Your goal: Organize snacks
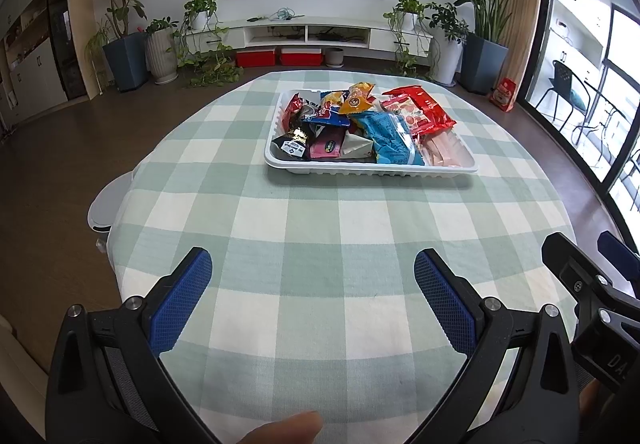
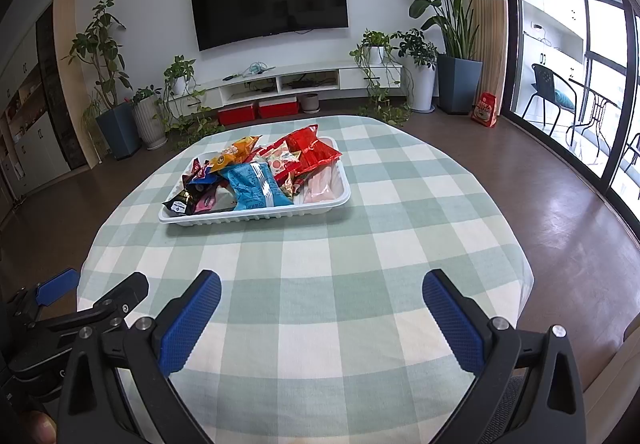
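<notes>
Only the left wrist view shows a grey bin (image 1: 105, 209) beside the table's left edge; only the right wrist view shows wide bare floor (image 2: 560, 211) on the right. The left gripper (image 1: 313, 272) is wide open and holds nothing, and the right gripper (image 2: 322, 294) is the same. Both hang over the near part of the checked tablecloth (image 1: 320, 244), side by side. The white tray (image 1: 372, 168) with the snack packets (image 1: 390, 137) stands well apart from them, toward the far edge
</notes>
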`<move>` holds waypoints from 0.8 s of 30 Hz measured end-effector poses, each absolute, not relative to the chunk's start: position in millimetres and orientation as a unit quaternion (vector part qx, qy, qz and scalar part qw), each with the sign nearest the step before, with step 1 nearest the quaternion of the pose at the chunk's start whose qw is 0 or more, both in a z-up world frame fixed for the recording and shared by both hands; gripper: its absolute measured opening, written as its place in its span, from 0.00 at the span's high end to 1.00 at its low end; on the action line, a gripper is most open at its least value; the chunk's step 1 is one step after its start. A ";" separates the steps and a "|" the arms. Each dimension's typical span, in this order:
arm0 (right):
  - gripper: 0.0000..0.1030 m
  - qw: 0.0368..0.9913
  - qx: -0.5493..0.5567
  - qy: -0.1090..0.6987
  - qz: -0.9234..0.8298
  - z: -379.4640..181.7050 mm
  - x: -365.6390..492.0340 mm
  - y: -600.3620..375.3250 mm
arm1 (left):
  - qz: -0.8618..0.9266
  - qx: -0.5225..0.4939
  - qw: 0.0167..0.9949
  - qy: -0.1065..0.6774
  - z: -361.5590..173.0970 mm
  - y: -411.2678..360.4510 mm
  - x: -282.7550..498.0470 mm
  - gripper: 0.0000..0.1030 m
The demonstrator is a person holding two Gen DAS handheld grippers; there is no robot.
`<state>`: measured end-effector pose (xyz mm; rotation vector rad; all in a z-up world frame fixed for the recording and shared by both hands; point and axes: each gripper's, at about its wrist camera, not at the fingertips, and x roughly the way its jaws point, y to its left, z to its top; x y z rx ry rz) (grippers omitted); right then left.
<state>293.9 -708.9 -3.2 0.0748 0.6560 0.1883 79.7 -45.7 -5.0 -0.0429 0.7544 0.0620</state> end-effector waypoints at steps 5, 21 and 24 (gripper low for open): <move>0.00 0.942 0.036 0.322 0.092 -2.7 293.6 -708.9 | 0.029 -0.020 0.929 0.369 -7.3 -48.7 78.6 0.00; 0.00 0.941 0.037 0.323 0.093 -0.9 293.1 -708.7 | 0.028 -0.021 0.928 0.371 -7.5 -48.7 79.1 0.00; 0.00 0.941 0.036 0.323 0.093 -0.5 293.0 -708.6 | 0.028 -0.022 0.928 0.371 -7.5 -48.6 79.3 0.00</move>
